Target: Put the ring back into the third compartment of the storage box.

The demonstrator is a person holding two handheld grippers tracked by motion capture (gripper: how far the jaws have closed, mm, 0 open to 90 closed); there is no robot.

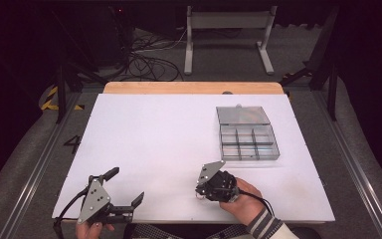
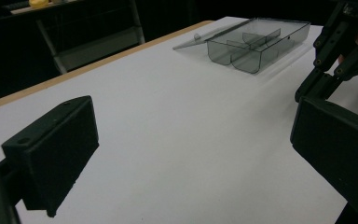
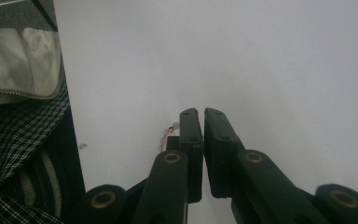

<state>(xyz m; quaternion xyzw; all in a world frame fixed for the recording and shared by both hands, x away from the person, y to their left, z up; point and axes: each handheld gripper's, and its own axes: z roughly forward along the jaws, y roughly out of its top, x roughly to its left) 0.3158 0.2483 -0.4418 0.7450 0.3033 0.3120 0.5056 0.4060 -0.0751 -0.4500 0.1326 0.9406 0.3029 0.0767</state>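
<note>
Beads (image 3: 168, 135), pink with one gold, lie on the white table (image 1: 154, 149) and are seen in the right gripper view just beside the left edge of the right gripper (image 3: 200, 116). Its jaws are brought together, nearly touching, with a thin gap left between them; whether the string of beads is pinched there or merely lies alongside cannot be told. The short visible run of beads is angled up and toward the jaw tips.

Measured from the box (image 1: 247, 134), a clear smoky plastic organiser set toward the far right of the table, the right gripper (image 1: 216, 185) is placed near it, on the person's side, held low over the table by a hand in a striped cuff. The left gripper (image 1: 124, 189) is held well apart from the box, at the near left edge, its jaws spread wide with nothing between them. The right hand is therefore judged the nearer for any carry to the box.

The box's lid (image 1: 242, 115) is swung open and laid back on the far side. Its compartments, divided by partitions, appear empty, though small contents would be hard to make out.
</note>
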